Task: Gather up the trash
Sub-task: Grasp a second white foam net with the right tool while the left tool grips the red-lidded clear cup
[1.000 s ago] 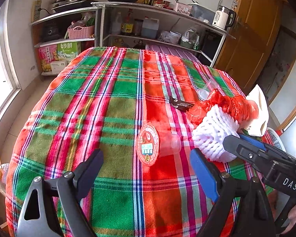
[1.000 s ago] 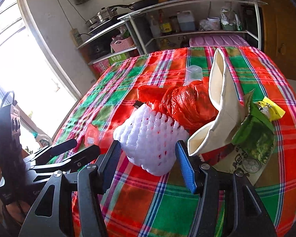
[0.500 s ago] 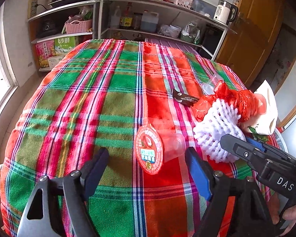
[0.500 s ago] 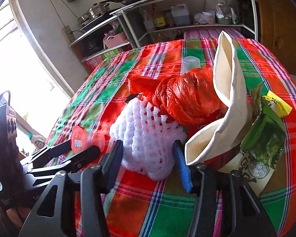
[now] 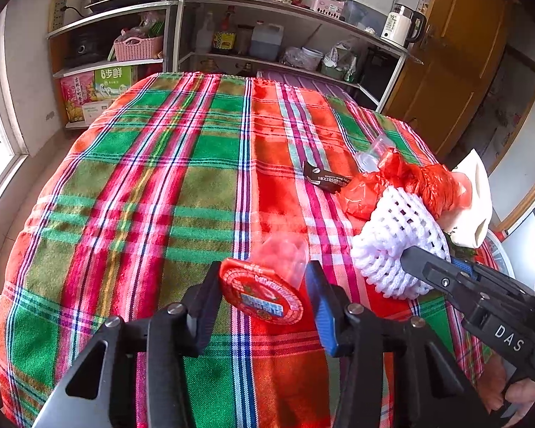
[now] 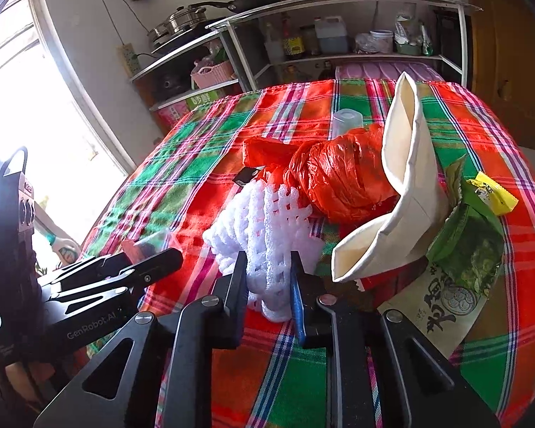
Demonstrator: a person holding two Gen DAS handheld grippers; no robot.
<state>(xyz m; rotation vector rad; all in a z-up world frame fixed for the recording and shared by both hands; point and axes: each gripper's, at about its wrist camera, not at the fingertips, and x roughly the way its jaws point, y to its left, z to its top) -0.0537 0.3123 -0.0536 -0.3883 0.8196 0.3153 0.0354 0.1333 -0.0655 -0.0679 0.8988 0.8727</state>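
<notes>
Both tongs had narrowed since a second ago. Left tongs now pinched the clear plastic cup with its red lid, at the near edge of the table. Right tongs squeezed the white foam net, visibly compressed. Both grasps look made; lifting is likely next.

Count on table: one cup gripped, one foam net, one red plastic bag, one second clear cup, one black wrapper, one cream pouch, one green packet, one yellow wrapper.
</notes>
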